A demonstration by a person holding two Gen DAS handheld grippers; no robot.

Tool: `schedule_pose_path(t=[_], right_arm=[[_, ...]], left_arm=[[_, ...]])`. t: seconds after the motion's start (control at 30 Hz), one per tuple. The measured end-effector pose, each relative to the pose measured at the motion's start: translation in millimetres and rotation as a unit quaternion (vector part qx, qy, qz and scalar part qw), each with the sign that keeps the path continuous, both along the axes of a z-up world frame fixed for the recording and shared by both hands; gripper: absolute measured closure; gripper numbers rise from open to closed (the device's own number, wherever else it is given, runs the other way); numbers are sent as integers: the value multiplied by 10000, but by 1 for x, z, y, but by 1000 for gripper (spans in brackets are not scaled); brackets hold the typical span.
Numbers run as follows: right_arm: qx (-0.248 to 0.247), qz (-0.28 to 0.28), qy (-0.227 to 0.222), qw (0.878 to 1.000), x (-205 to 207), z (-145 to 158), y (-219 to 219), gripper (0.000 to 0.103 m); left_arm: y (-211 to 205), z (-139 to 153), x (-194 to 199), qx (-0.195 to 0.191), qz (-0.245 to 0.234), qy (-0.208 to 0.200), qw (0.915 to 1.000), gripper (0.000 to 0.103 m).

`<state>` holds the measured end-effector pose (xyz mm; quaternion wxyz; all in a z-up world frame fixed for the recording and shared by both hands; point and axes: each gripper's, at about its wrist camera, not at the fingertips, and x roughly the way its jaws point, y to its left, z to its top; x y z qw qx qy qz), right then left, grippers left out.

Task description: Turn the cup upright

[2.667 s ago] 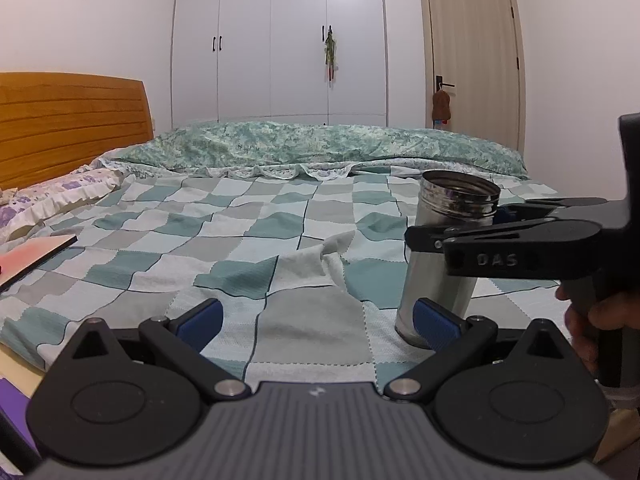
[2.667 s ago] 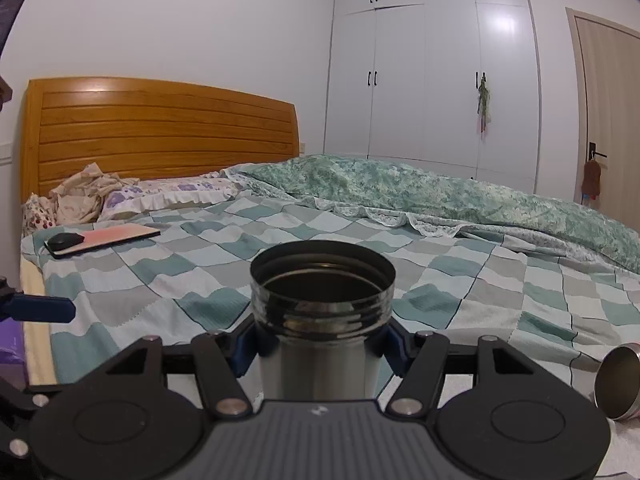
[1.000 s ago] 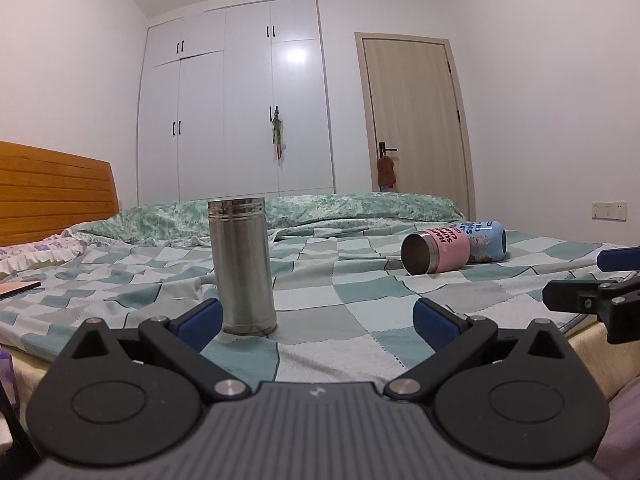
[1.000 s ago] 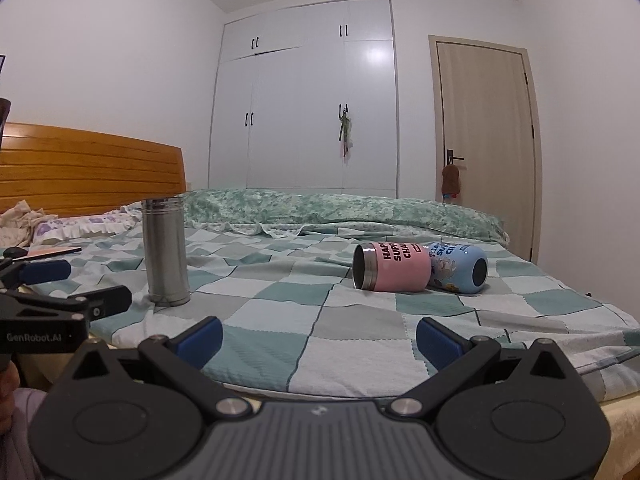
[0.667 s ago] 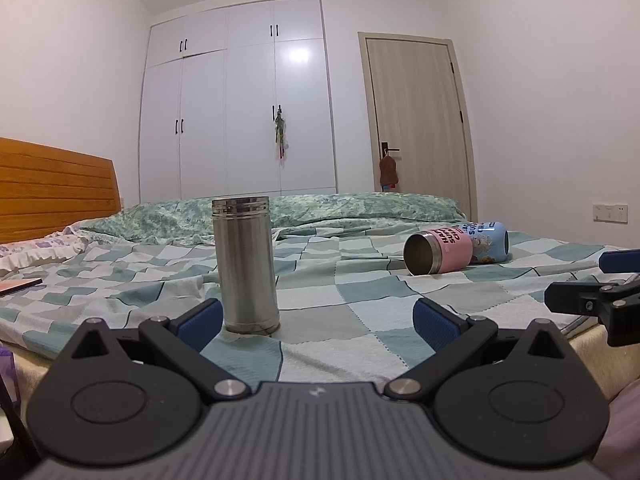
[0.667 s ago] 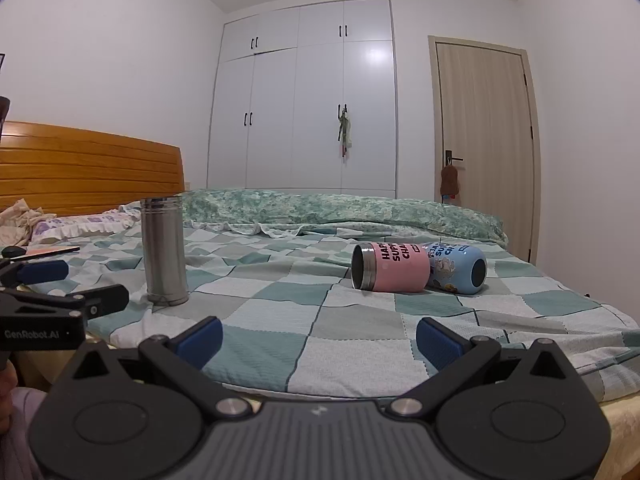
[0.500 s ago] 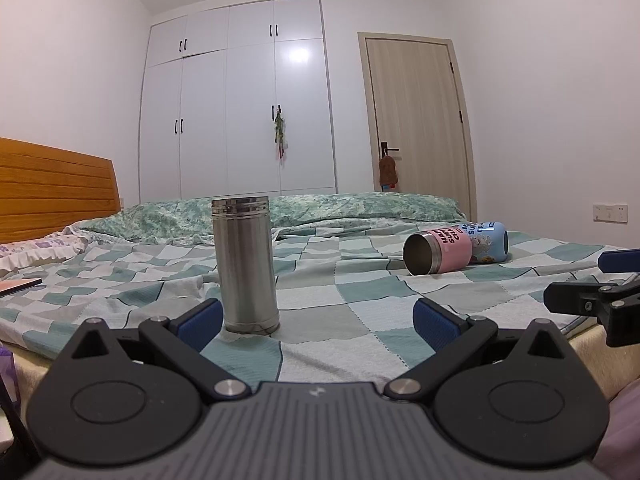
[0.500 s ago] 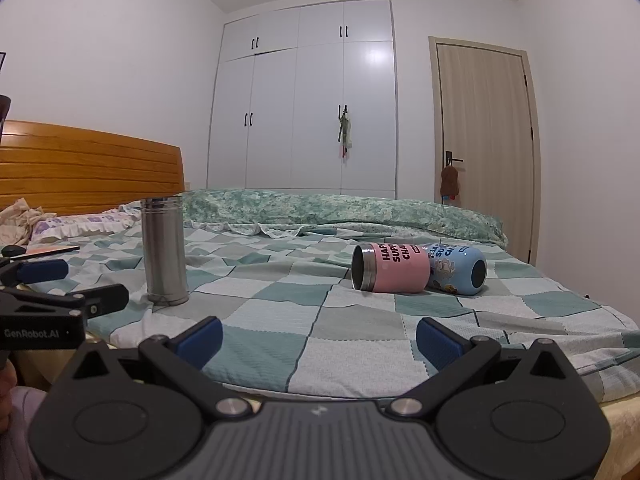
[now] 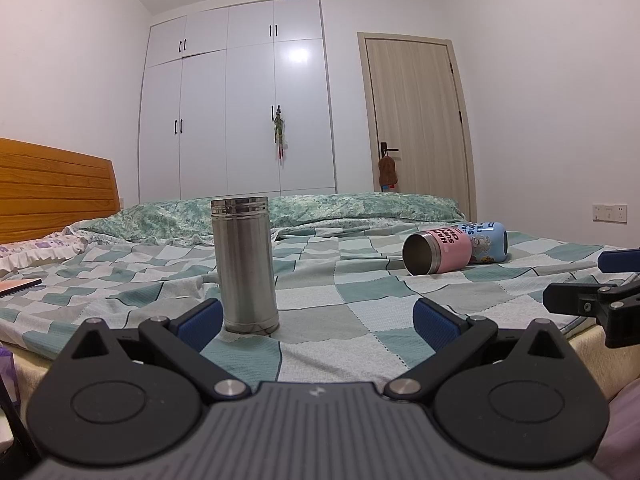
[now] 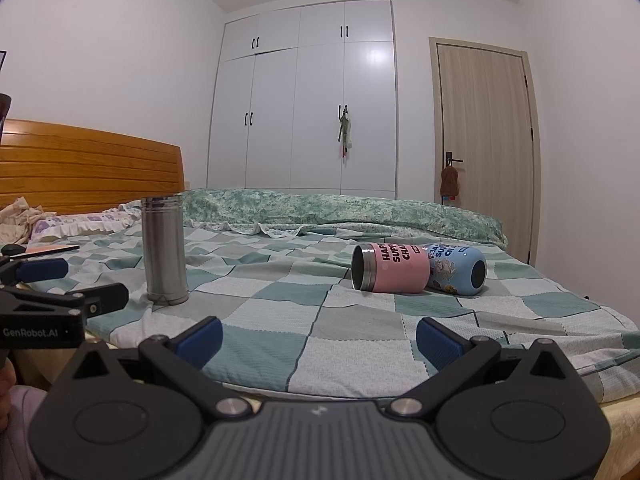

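Observation:
A tall steel cup (image 9: 245,264) stands upright on the checked bedspread (image 9: 360,288), mouth up; it also shows in the right wrist view (image 10: 165,250). A pink cup (image 9: 438,251) lies on its side, open mouth toward me, also in the right wrist view (image 10: 390,268). A blue cup (image 9: 487,241) lies on its side touching it, also in the right wrist view (image 10: 456,269). My left gripper (image 9: 316,320) is open and empty, just short of the steel cup. My right gripper (image 10: 319,338) is open and empty at the bed's near edge.
A wooden headboard (image 10: 88,168) and pillows stand at the left. A flat pink item (image 10: 50,249) lies near them. A rolled green duvet (image 10: 340,208) runs along the far side. White wardrobes (image 10: 304,104) and a door (image 10: 484,148) are behind the bed.
My right gripper let go of the steel cup, which now stands alone on the bed. Both grippers have pulled back to the near edge and lowered. In the last second almost nothing has moved.

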<state>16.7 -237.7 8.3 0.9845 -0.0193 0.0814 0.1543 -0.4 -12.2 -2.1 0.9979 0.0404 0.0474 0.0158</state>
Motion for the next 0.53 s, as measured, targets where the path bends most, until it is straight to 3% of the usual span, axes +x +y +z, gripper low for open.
schedule_pose_path(t=[0.53], right_arm=[[-30,6,-12,10000,-1,-1,0,0]], left_arm=[[2,0,-5,-80,-63,-81,9999,0]])
